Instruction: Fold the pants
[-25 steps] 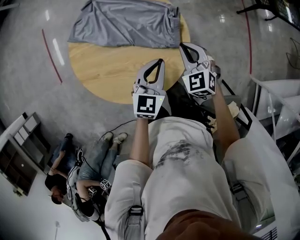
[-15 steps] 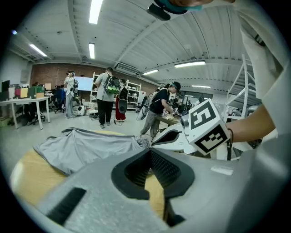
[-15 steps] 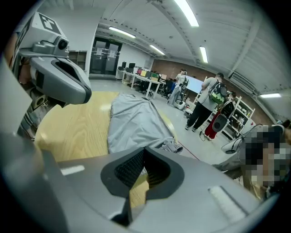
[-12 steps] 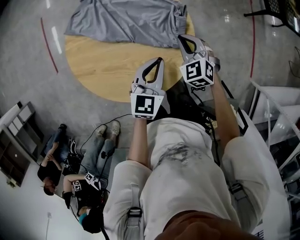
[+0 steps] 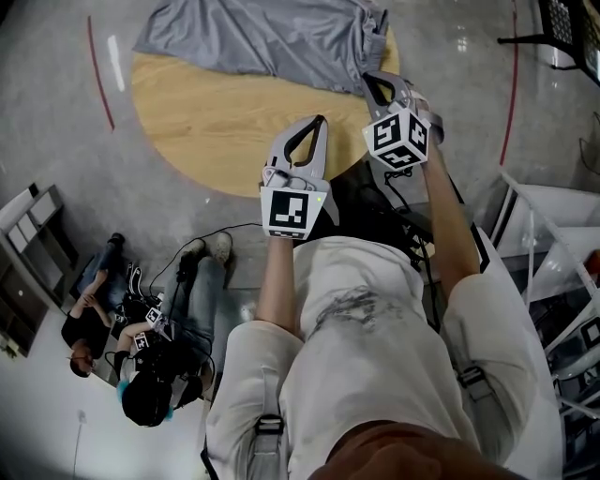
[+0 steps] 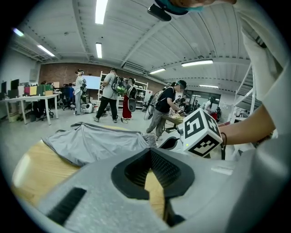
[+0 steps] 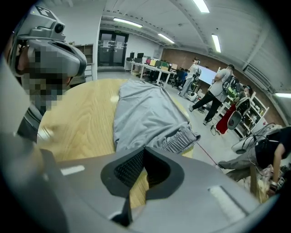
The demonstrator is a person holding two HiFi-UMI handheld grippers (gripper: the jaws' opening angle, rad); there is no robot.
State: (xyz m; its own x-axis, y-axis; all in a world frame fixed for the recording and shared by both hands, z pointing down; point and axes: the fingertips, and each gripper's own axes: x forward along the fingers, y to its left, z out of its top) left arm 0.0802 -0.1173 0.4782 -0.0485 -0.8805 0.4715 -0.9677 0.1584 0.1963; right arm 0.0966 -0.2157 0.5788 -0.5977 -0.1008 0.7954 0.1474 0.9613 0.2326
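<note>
Round wooden desk on polished grey floor. Red line curves on the floor left of the desk. Near left: seated people, with a black cable beside them. Shelf unit at left edge. White metal frame at right. Far: standing people, ceiling strip lights.
</note>
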